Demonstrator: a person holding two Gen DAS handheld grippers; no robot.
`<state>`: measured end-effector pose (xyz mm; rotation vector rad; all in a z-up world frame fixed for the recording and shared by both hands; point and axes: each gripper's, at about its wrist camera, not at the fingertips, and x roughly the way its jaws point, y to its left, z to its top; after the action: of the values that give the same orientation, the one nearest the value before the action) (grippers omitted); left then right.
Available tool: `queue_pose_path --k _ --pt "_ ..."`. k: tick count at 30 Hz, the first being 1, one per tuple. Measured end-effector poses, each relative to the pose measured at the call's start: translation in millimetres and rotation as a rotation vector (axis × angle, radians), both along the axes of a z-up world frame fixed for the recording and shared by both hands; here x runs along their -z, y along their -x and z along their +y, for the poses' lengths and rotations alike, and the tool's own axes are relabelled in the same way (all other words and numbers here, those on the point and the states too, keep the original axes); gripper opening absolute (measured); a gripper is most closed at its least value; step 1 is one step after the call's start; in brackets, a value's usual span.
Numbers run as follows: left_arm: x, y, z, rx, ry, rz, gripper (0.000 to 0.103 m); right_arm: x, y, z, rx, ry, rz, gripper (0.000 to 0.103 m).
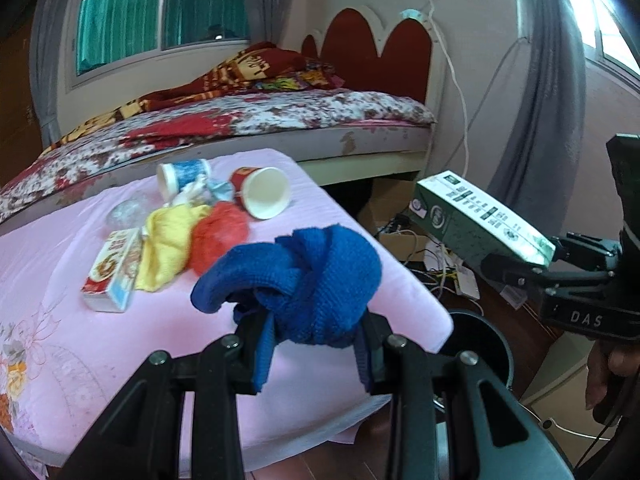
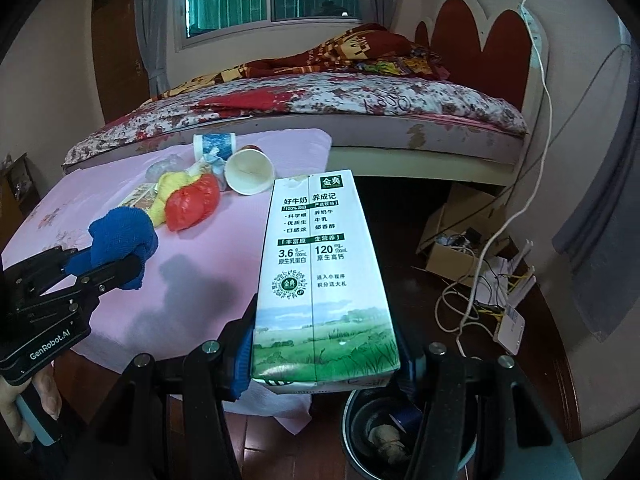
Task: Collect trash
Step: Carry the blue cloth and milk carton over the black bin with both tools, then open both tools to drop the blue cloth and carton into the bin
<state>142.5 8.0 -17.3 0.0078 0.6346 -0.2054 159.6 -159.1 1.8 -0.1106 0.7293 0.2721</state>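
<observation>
- So, the milk carton point(image 2: 324, 280) is clamped between the pads of the right gripper point(image 2: 326, 364), held up in the air off the right edge of the tabletop point(image 2: 192, 300), its far end tipped upward.
- Right under that carton sits a dark round trash bin point(image 2: 360, 432) on the floor, with a crumpled bit of paper point(image 2: 386, 442) already inside.
- The left gripper point(image 1: 310, 340) is clenched on a bunched-up blue knit cloth point(image 1: 304, 276), which hangs above the near right corner of the tabletop.
- The rest of the trash is still lying on the pink floral cover: a red plastic bag wad point(image 1: 218, 236) touching a yellow cloth point(image 1: 168, 244), and a small red-and-white box point(image 1: 112, 270) just beside that on the left.
- Behind those, a white paper cup point(image 1: 264, 192) is tipped on its side with its mouth toward the camera, a blue-and-white cup point(image 1: 182, 178) is also lying over, and there's some crumpled wrapper stuff point(image 1: 208, 194) between them.
- Also a clear plastic thing point(image 1: 128, 212) to the left, too blurry to name.
- A bed point(image 1: 280, 116) with a flowery quilt runs along the back of the tabletop.
- Off to the right on the floor there's a cardboard box point(image 2: 452, 248) and a tangle of cables point(image 2: 480, 300).
</observation>
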Motion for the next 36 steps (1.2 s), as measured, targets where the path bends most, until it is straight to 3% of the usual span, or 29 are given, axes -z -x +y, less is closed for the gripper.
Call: queue_pose_path --k 18,27,36 --pt "8.5 10.1 -86.3 0.187 0.01 0.027 0.035 24.2 26.9 -68.7 0.068 0.053 0.064 0.058" --pt "30.0 17.9 -158.7 0.367 0.001 0.1 0.035 69.1 39.3 -132.5 0.146 0.095 0.187 0.058" --pt "75.7 4.9 -203.6 0.479 -0.002 0.25 0.035 119.9 45.8 -174.0 0.164 0.127 0.307 0.058"
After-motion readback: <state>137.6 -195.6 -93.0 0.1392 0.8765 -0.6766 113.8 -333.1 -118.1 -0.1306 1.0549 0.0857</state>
